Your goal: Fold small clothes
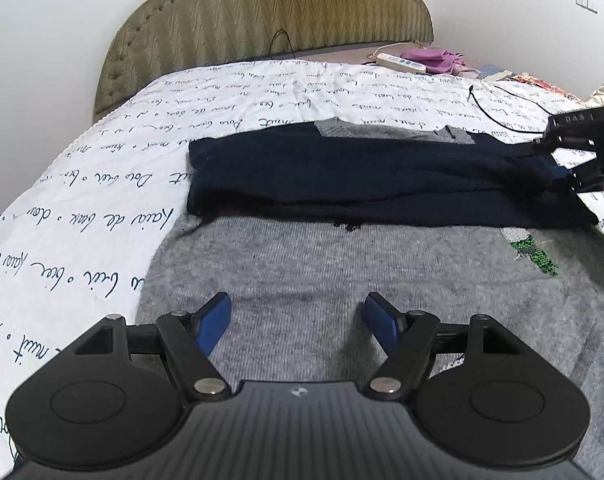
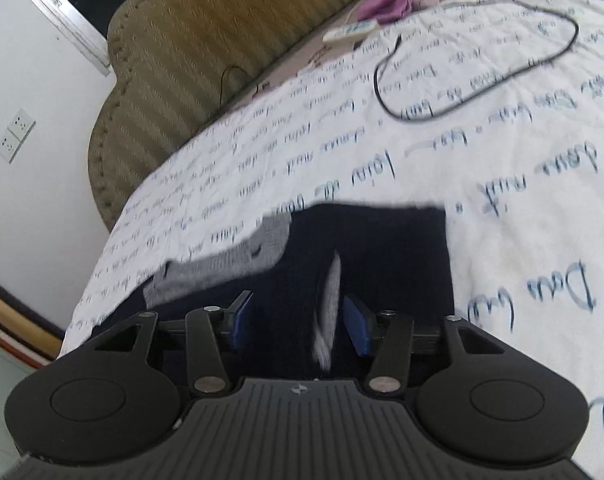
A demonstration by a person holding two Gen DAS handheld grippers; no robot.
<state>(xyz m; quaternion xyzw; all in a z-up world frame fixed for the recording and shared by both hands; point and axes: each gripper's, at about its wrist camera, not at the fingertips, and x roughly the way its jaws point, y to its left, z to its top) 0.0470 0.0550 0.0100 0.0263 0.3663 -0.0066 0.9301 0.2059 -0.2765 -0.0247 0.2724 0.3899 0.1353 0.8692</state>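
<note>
Bed quilt [image 1: 102,184], sweater [image 1: 341,280] beneath open left hand-held gripper [image 1: 298,316]

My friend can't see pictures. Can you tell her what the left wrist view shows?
A grey and navy sweater lies on a bed's white quilt, navy sleeves folded across. The left hand-held gripper hangs open above its grey part.

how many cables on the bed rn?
2: a long black cable looped on the quilt, and a thin black cable by the headboard. Others may be hidden.
</note>
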